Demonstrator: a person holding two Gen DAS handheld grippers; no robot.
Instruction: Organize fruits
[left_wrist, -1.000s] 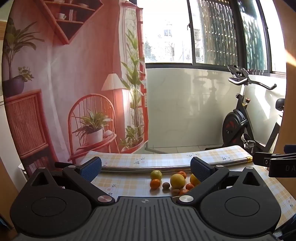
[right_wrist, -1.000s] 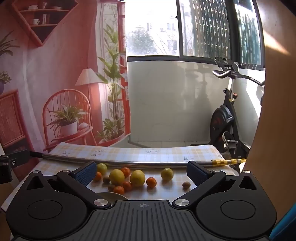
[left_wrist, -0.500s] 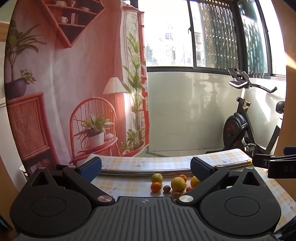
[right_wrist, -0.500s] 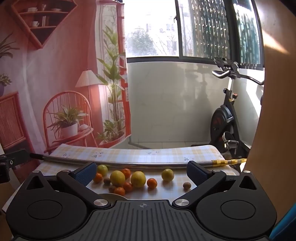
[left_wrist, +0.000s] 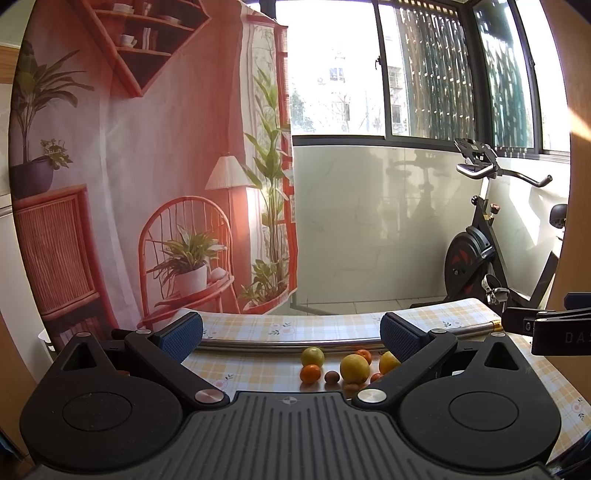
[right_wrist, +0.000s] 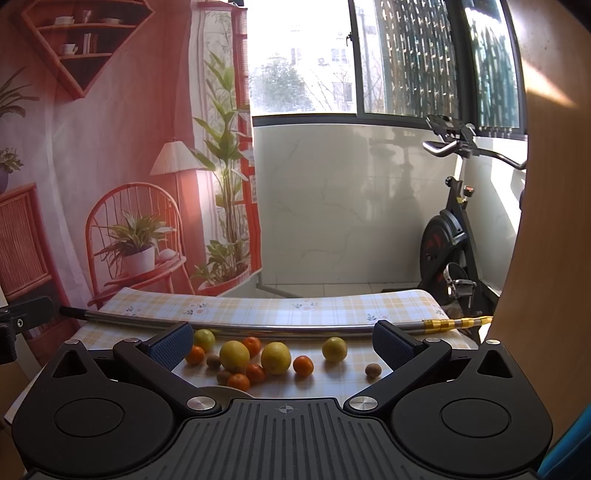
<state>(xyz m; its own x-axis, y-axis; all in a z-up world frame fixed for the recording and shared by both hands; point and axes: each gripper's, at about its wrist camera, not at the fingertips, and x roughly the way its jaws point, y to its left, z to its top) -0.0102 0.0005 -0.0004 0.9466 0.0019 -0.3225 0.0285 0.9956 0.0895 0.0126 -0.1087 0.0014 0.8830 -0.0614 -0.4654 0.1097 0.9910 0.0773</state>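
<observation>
Through the left wrist view: left claw (left_wrist: 291, 334) spread wide and empty, fruits (left_wrist: 354, 368) lying ahead and off to the right on the checked worktop (left_wrist: 251, 369), partly hidden behind the right-hand finger. Through the right wrist view: right claw (right_wrist: 282, 339) likewise wide apart and holding nothing, fruits (right_wrist: 275, 357) straight ahead between the fingers, a lone small brown fruit (right_wrist: 372, 370) nearest the right finger; likely the better-placed claw for a first pick
</observation>
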